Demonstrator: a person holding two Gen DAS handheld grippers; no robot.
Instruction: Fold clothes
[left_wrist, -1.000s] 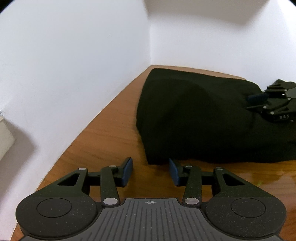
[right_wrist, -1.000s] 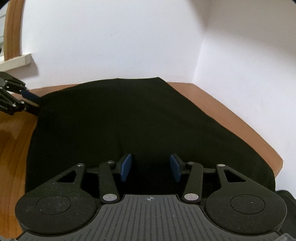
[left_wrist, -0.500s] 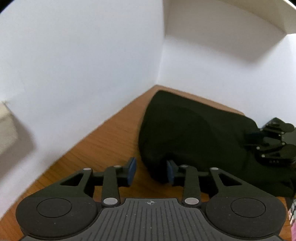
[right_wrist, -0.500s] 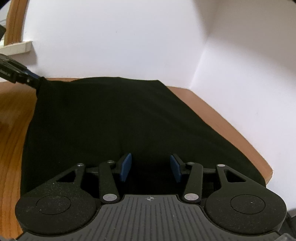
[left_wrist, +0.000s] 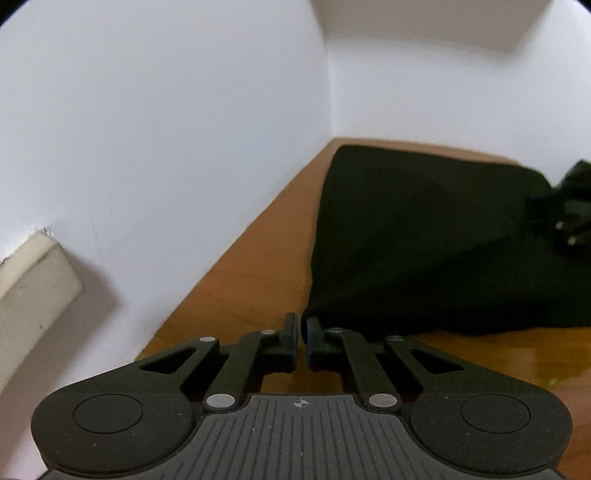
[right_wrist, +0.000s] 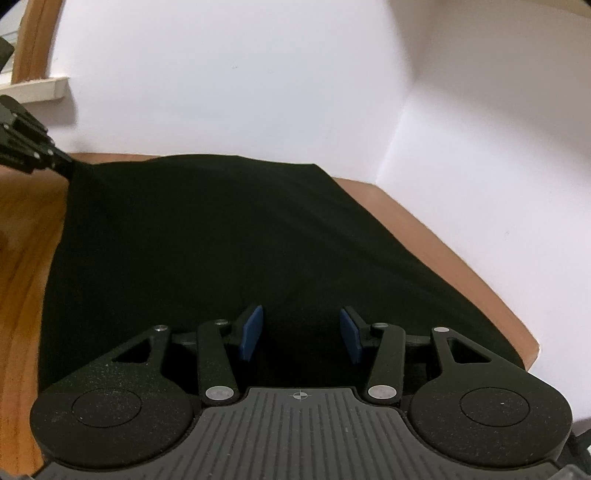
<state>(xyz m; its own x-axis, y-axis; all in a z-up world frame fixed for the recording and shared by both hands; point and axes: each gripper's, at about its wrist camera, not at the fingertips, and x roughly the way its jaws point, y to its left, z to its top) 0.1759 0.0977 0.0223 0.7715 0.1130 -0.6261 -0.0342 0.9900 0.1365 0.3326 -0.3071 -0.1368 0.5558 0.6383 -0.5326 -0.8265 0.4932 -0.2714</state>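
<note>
**Left gripper pinched the garment's corner; right gripper hovered open above it**

Left wrist view: the left gripper (left_wrist: 301, 334) had its fingers drawn nearly together, pinching the near corner of the black garment (left_wrist: 424, 236). That corner rose to the pads while the rest of the cloth lay on the wooden table (left_wrist: 240, 280), near the corner of the white walls (left_wrist: 166, 129). The right gripper (left_wrist: 570, 218) showed blurred at the cloth's far right edge.

Right wrist view: the right gripper (right_wrist: 301, 332) had its blue-padded fingers (right_wrist: 251, 332) spread wide apart over the garment (right_wrist: 221, 236), gripping nothing. The left gripper (right_wrist: 55, 162) met the cloth's far left corner, which stood lifted. Table (right_wrist: 22, 236) showed on either side of the cloth.
</note>
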